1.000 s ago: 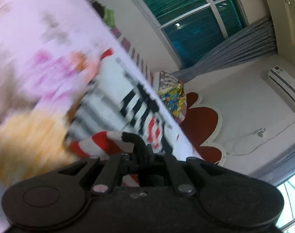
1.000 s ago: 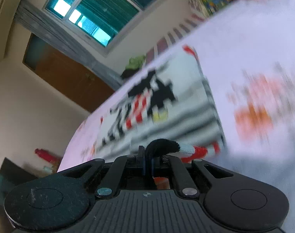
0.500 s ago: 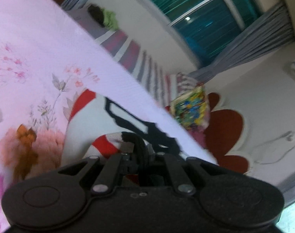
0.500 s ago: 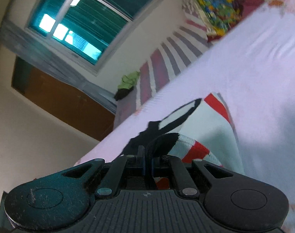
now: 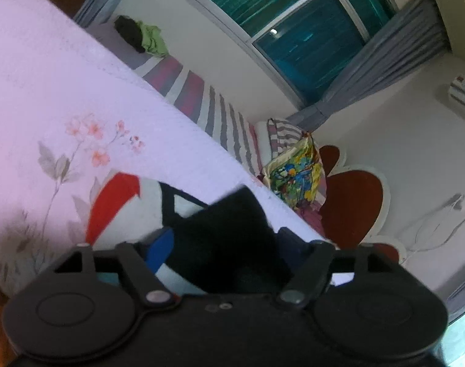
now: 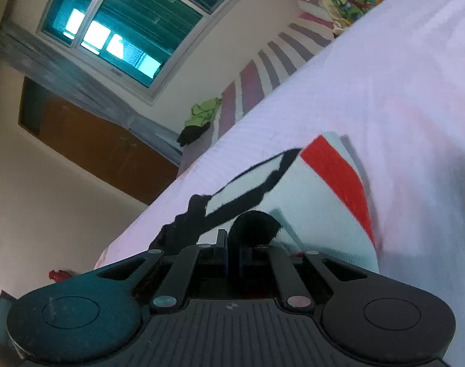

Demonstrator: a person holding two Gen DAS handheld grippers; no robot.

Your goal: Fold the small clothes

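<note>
Bed: the bedsheet (image 5: 79, 98), pale pink with a flower print, filled the left half of the left wrist view and the right half of the right wrist view, a soft bearing surface.
Garment, place: the small garment (image 6: 321, 202), white with red bands and black trim, lay on the bedsheet low in the centre of both views, right at the two grippers.
Garment, handling: judged light, limp and knitted; it would sag and drape when lifted, not slip and not break. The thicker black trim and the corners looked the surest places to take hold.
Garment, heading: in the right wrist view its long axis seemed to run from lower left to upper right, the red band (image 6: 339, 177) at the far end; with so much hidden by the grippers this was only likely.
Right gripper: the right gripper (image 6: 232, 244) was pinched on a bunched black edge of the garment, jaws all but together though starting to part.
Left gripper: the left gripper (image 5: 223, 244) had its jaws apart and opening, a dark fold of the garment lying loose between them.
</note>
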